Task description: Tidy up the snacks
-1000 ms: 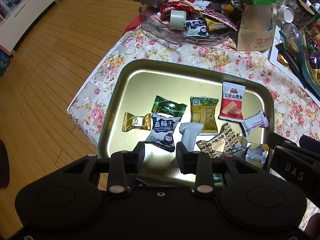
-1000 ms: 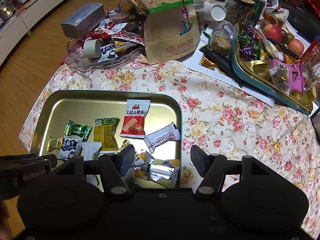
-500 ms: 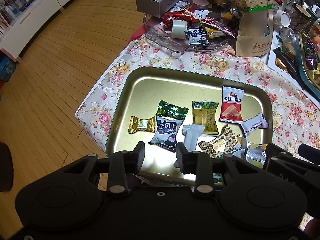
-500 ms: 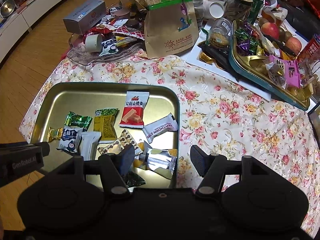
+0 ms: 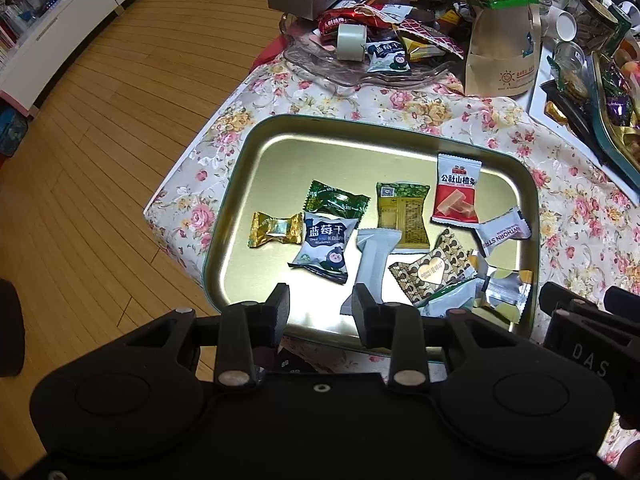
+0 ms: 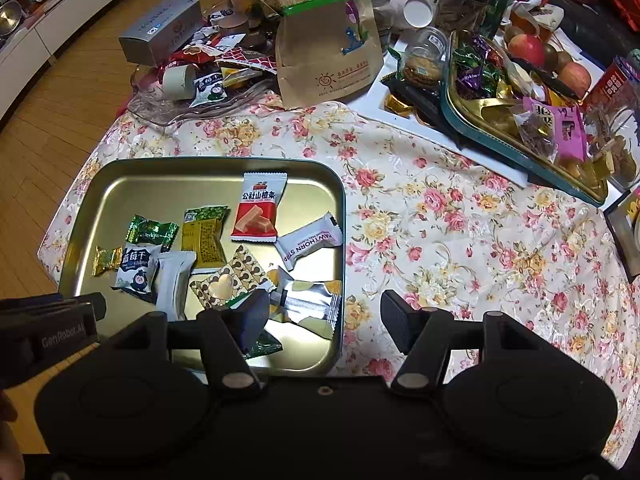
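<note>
A gold metal tray (image 5: 360,125) (image 6: 200,161) with a teal rim lies on the floral tablecloth. Several wrapped snacks lie in it: a red packet (image 5: 456,192) (image 6: 258,208), a blueberry packet (image 5: 326,246) (image 6: 136,266), a green candy (image 5: 336,202), a gold candy (image 5: 276,230), a white hawthorn strip (image 5: 502,232) (image 6: 310,240), a brown heart packet (image 5: 434,268) and a silver-yellow packet (image 6: 308,300). My left gripper (image 5: 320,304) hovers open over the tray's near edge, holding nothing. Also open and holding nothing, my right gripper (image 6: 325,316) straddles the tray's near right corner.
At the back, a clear glass dish (image 5: 320,66) holds more snacks beside a grey box (image 6: 160,36) and a paper bag (image 6: 328,40). A second tray (image 6: 520,144) with candies and apples stands at the right. The wooden floor (image 5: 100,160) lies beyond the table's left edge.
Both views have shifted only slightly; the tray sits a little higher in the right wrist view. No snack has moved, and both grippers kept their width.
</note>
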The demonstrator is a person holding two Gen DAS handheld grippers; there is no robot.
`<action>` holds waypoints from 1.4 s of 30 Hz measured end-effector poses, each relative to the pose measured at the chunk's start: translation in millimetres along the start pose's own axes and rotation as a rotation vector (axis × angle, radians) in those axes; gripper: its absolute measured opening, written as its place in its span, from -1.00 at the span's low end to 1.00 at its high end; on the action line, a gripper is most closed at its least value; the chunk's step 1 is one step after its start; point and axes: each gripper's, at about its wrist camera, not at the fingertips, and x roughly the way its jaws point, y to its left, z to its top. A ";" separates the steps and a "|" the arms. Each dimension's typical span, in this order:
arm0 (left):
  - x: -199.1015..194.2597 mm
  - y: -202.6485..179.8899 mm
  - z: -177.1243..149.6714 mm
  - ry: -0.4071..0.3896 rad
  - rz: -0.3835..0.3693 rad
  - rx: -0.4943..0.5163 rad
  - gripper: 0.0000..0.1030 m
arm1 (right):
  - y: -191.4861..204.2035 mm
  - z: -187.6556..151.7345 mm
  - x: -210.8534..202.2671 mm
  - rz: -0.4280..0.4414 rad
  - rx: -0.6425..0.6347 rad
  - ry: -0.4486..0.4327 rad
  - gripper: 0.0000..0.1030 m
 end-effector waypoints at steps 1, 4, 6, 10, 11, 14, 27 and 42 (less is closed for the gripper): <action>1.1 -0.1 0.3 0.007 -0.005 -0.002 -0.17 | -0.2 -0.2 -0.1 0.001 0.001 0.002 0.25; 4.2 -0.4 0.7 0.022 -0.018 -0.006 -0.17 | -0.1 -1.2 0.7 -0.003 0.001 0.006 0.25; 6.0 -1.0 0.9 0.028 -0.019 -0.006 -0.17 | 0.1 -1.9 3.3 -0.009 0.003 0.013 0.25; 11.0 -1.5 1.1 0.041 -0.015 -0.003 -0.17 | 1.0 -1.7 11.0 -0.004 0.008 0.031 0.25; 12.7 -1.4 1.2 0.047 -0.015 -0.003 -0.17 | 1.3 -1.9 12.9 -0.006 0.006 0.033 0.25; 17.3 -1.3 2.0 0.065 -0.022 -0.009 -0.17 | 1.2 -1.3 18.8 -0.011 0.010 0.050 0.25; 23.9 -9.0 4.2 0.084 -0.018 0.007 -0.17 | -0.9 3.6 29.1 0.003 0.040 0.084 0.25; 23.4 -10.0 2.7 0.087 -0.018 0.012 -0.17 | 0.1 2.6 29.1 -0.001 0.039 0.089 0.25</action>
